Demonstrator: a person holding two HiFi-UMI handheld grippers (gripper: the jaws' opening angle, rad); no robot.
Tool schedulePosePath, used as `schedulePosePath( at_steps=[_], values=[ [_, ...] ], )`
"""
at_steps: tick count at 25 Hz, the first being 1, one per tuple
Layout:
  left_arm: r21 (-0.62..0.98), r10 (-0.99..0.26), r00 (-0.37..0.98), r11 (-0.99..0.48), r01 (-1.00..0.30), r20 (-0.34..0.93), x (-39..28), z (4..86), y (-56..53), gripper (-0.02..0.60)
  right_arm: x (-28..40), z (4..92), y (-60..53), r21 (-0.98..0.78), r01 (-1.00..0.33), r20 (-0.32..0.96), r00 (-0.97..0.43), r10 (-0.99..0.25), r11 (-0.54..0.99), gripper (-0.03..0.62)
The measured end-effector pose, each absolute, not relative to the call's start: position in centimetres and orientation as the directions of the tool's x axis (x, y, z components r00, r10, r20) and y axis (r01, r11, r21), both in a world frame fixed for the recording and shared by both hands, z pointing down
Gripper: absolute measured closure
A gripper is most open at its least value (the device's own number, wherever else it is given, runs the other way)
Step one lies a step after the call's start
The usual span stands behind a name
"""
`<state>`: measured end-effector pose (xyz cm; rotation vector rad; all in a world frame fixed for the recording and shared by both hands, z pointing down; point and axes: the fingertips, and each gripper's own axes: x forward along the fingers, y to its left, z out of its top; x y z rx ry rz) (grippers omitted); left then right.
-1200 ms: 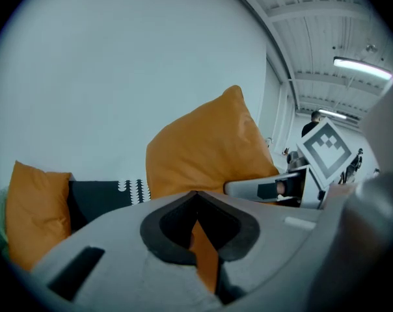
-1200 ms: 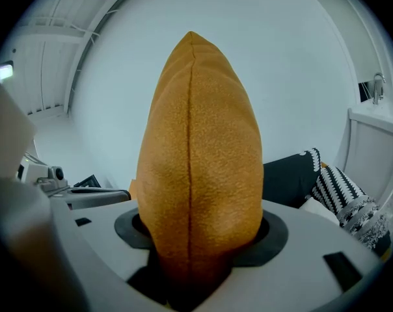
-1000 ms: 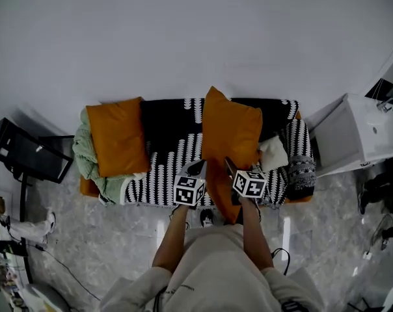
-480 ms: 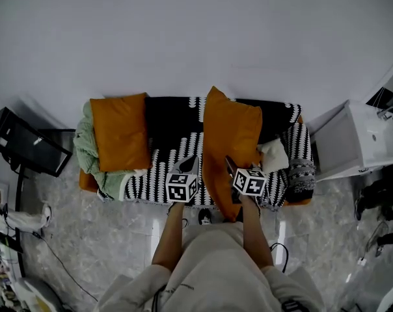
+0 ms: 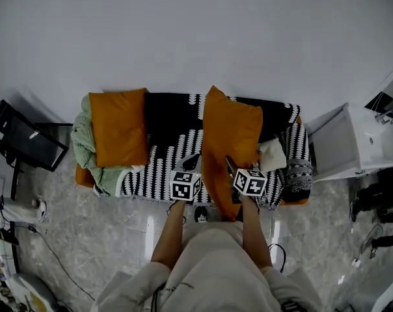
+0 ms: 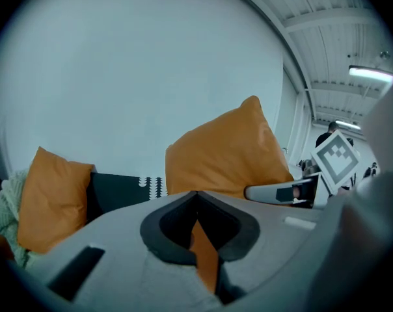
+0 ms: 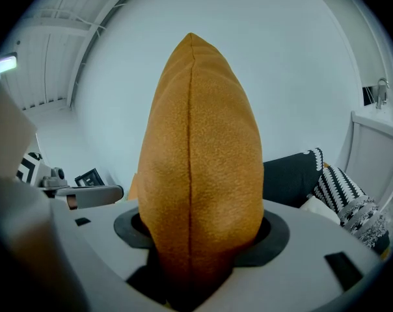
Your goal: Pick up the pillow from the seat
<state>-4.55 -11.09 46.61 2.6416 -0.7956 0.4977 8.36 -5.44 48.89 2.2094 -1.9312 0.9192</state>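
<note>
the plump orange pillow (image 5: 230,135) stands upright on edge, its lower end past the striped seat's (image 5: 164,164) front edge.

The sofa (image 5: 84,176) stands against the wall (image 5: 196,38), with a throw (image 5: 164,164) spread over it. At its left end a second pillow (image 5: 118,135) leans on the backrest, on top of a crumpled blanket (image 5: 84,149). Right of the middle, the pillow (image 5: 230,132) stands on edge between the fingers of the right gripper (image 5: 229,164). The left gripper (image 5: 193,160) is just left of it, apart from it. A small cushion (image 5: 273,153) and a bundle (image 5: 300,174) lie at the right end. A monitor (image 5: 24,145) stands left of the sofa and a cabinet (image 5: 343,145) to its right.
</note>
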Motion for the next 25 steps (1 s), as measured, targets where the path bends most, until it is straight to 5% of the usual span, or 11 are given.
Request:
schedulePosePath(
  at_steps=[25],
  values=[
    [0.220,-0.483,0.764,-0.764,-0.607,0.428,-7.0,47.4,-11.2,0.572,5.3,49.6,-6.4,-0.294,-0.947,0.502,-0.040,-0.864,-0.127,0.310]
  ],
)
